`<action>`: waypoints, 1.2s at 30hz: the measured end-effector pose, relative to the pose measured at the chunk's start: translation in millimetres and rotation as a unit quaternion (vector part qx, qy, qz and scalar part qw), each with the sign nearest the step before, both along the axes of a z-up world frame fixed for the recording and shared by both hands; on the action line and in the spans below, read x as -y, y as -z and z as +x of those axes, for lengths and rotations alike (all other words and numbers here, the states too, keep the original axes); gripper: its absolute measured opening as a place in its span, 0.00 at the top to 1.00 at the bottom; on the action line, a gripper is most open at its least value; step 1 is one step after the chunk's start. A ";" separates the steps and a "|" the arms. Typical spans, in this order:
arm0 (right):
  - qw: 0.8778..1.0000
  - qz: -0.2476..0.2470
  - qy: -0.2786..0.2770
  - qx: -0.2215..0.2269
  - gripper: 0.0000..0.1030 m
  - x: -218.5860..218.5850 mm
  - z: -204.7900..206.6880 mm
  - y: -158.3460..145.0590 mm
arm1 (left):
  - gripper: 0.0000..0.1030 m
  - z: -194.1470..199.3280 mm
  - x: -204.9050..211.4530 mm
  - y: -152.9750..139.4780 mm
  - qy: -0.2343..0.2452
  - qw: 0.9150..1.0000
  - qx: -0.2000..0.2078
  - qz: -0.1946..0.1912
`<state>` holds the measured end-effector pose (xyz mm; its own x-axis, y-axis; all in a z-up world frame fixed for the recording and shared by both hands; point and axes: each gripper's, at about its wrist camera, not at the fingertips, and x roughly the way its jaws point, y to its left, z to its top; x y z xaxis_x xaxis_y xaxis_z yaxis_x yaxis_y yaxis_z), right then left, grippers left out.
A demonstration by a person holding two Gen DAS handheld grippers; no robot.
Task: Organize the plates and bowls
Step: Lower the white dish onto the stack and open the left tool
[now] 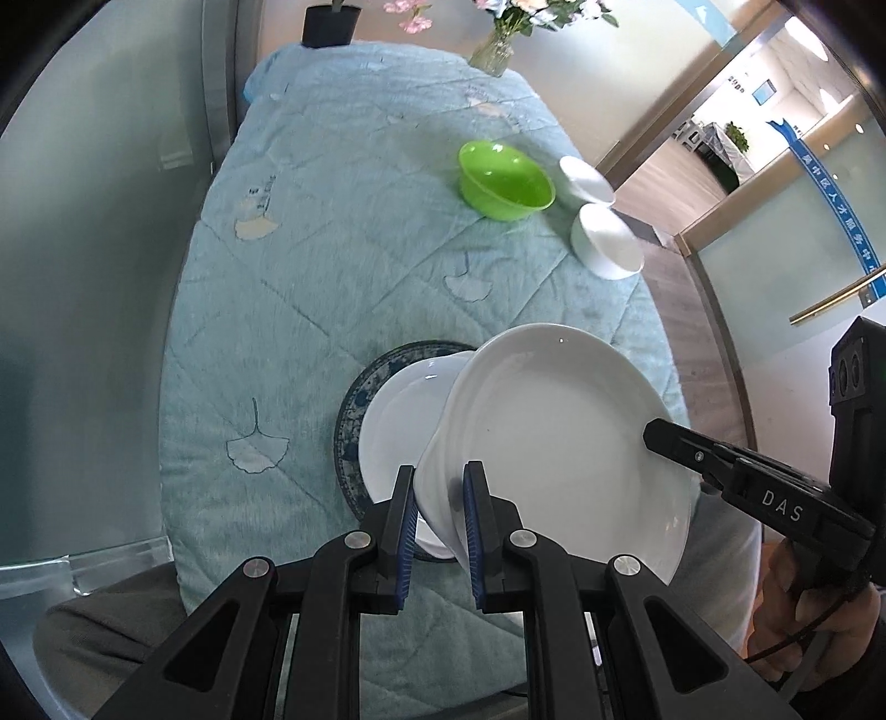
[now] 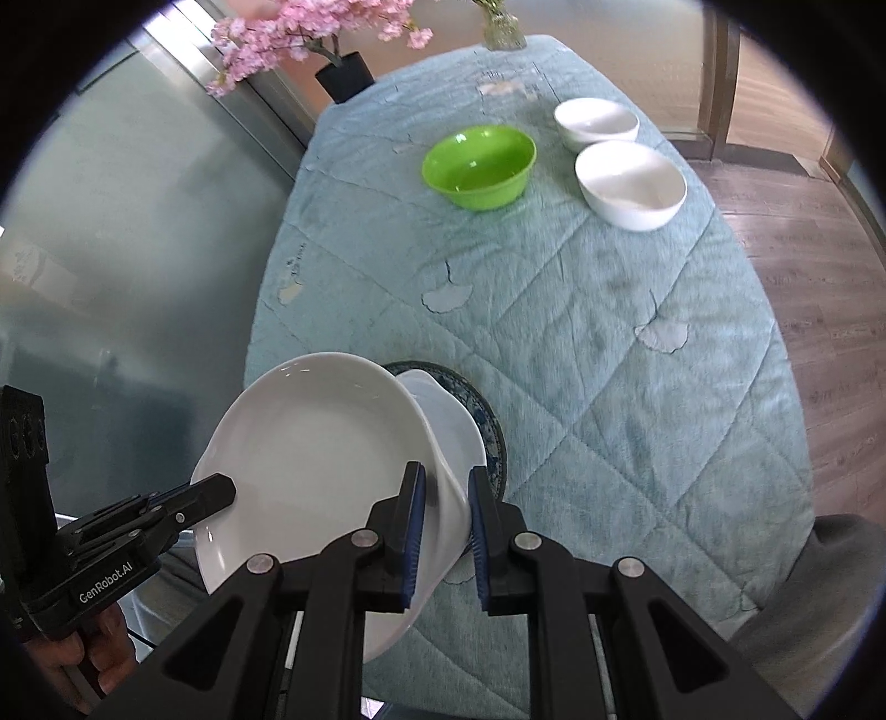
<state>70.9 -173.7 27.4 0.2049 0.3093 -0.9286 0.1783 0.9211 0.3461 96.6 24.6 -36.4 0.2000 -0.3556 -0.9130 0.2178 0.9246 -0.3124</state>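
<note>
Both grippers hold one white plate (image 1: 559, 437) by opposite rims, lifted and tilted above the table's near edge. My left gripper (image 1: 440, 515) is shut on its left rim; my right gripper (image 2: 446, 523) is shut on its right rim. The plate (image 2: 315, 443) also fills the lower left of the right wrist view. Under it lies another white plate (image 1: 396, 426) on a dark blue patterned plate (image 1: 349, 410). A green bowl (image 1: 505, 180) and two white bowls (image 1: 606, 239) (image 1: 586, 178) stand at the far right of the table.
The table is covered by a light blue quilted cloth (image 1: 332, 266). A glass vase of flowers (image 1: 493, 50) and a black pot (image 1: 330, 25) stand at the far end. A frosted glass wall (image 1: 99, 221) runs along the left. Wooden floor (image 2: 819, 243) lies to the right.
</note>
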 end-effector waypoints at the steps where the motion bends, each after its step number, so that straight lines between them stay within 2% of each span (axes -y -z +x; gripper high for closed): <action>1: 1.000 -0.001 0.002 -0.003 0.86 -1.4 0.8 4.7 | 0.88 1.7 -0.4 4.0 0.000 1.000 0.000 0.001; 16: 0.999 -0.012 0.028 -0.027 0.85 -13.8 3.7 63.4 | 0.88 33.6 -1.0 65.6 0.002 1.000 -0.020 0.013; 25: 0.999 -0.023 0.025 -0.036 0.85 -21.0 10.8 83.9 | 0.88 39.8 -4.8 84.4 -0.004 0.999 -0.032 0.016; 36: 0.998 -0.034 0.021 -0.041 0.84 -24.9 15.3 92.3 | 0.88 41.9 -6.7 95.9 -0.010 0.999 -0.040 0.016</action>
